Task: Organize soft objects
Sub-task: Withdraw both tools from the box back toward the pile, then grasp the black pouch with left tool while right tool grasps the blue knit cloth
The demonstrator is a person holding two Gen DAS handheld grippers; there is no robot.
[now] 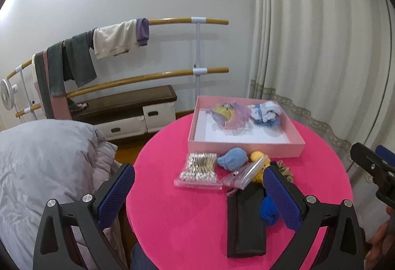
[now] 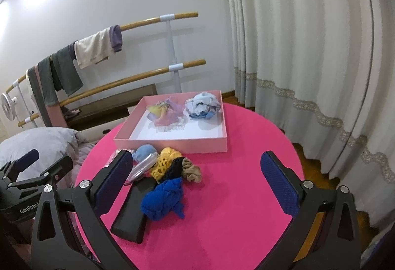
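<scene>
Soft, light, crumpled blue cloth (image 2: 163,198) on table (image 2: 234,196) (easily squeezed), best pinched mid-bundle; both grippers, left (image 1: 200,192) and right (image 2: 195,186), fingers spread, empty.

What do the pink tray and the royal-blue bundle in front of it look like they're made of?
Pink tray: probably matte cardboard, judging by its thin straight walls, crisp corners and white paper-like floor. Royal-blue bundle: soft open-knit or mesh fabric, crumpled, with a visible net texture and no shine; the exact fibre can't be told.
</scene>
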